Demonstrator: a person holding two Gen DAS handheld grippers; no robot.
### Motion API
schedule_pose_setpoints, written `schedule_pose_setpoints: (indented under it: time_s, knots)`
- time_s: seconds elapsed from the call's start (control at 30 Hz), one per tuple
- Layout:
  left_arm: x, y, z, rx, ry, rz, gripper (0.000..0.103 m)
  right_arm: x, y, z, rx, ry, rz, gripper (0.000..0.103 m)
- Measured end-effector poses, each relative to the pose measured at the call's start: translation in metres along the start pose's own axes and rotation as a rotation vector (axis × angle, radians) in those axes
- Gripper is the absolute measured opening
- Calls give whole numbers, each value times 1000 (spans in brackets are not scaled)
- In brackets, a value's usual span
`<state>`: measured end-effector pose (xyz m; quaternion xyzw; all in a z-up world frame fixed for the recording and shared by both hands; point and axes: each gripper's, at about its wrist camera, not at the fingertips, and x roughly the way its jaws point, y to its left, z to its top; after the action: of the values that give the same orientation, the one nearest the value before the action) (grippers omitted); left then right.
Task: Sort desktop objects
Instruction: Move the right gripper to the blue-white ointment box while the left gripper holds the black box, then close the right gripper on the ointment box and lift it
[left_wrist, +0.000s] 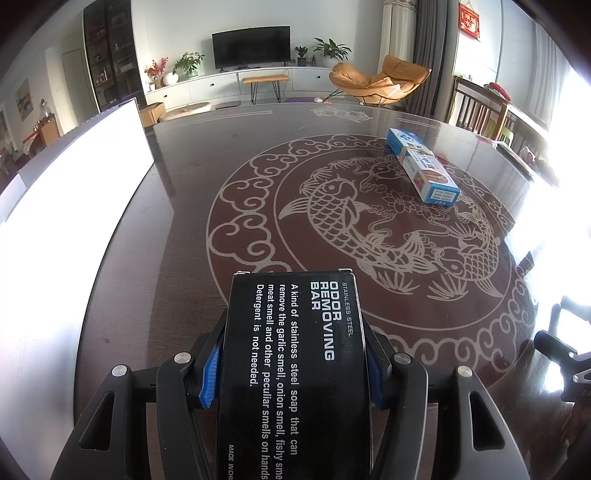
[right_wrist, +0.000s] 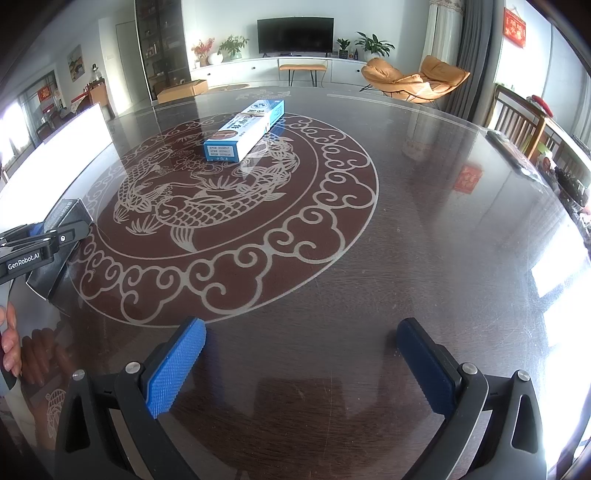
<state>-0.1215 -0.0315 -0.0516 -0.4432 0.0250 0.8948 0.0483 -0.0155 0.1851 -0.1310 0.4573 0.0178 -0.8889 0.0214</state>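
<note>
The black box (left_wrist: 295, 369), lettered "odor removing bar", sits clamped in our left gripper (left_wrist: 291, 365). From the left wrist view we see its blue pads (left_wrist: 211, 373) pressing both long sides, with the box end jutting forward over the dark glass table (left_wrist: 177, 229). A bright white panel (left_wrist: 74, 206), perhaps a bin wall, stands to the left along the table edge. The blue and white carton (left_wrist: 423, 166) lies flat on the far right part of the fish medallion, well apart from us.

From the right wrist view we see our right gripper (right_wrist: 301, 362) spread wide and holding nothing, hovering low above bare glass. The carton (right_wrist: 243, 131) lies ahead and to the left, its short end facing us. At the left edge the left gripper (right_wrist: 48, 240) shows with the black box (right_wrist: 68, 214) in it, raised off the table.

We judge the step in hand to be carrying the black box to its place, likely by the white panel. To do it well we keep the grip square and firm, move level, and lower until the box rests flat before letting go. For the carton we would turn the right gripper across its narrow width.
</note>
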Motion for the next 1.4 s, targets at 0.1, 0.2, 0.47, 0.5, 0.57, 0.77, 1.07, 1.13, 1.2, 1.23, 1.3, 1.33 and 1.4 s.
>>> schedule_pose_setpoints:
  time_s: [0.1,0.2,0.47,0.5,0.57,0.77,1.07,1.13,1.2,1.23,1.3,1.33,1.4]
  knots:
    - [0,0,0,0,0,0,59,3,-3,8,-21,36,35,103]
    - [0,0,0,0,0,0,59,11,-13,36,86,44,152,103]
    - [-2,0,0,0,0,-1,59,78,26,161,133,49,140,103]
    - [-1,0,1,0,0,-2,59,86,30,169,129,58,119,100]
    - [-3,0,0,-1,-1,-2,59,104,40,185,133,73,93,92]
    - [-3,0,1,0,0,-4,59,123,62,193,14,75,16,46]
    - [-3,0,1,0,0,-5,59,62,54,98,-46,22,93,42]
    - [-3,0,1,0,0,-5,59,39,59,60,-85,5,104,42]
    - [-3,0,1,1,0,-5,59,10,65,17,-115,-21,104,42]
    - [-3,0,1,1,0,-5,59,-1,68,0,-126,-33,101,42]
    - [-2,0,1,1,0,-5,59,-18,74,-28,-137,-60,88,42]
    - [-2,0,1,1,0,-5,59,-24,73,-38,-134,-70,84,42]
    - [-2,0,2,4,1,-2,59,-29,75,-48,-125,-80,76,42]
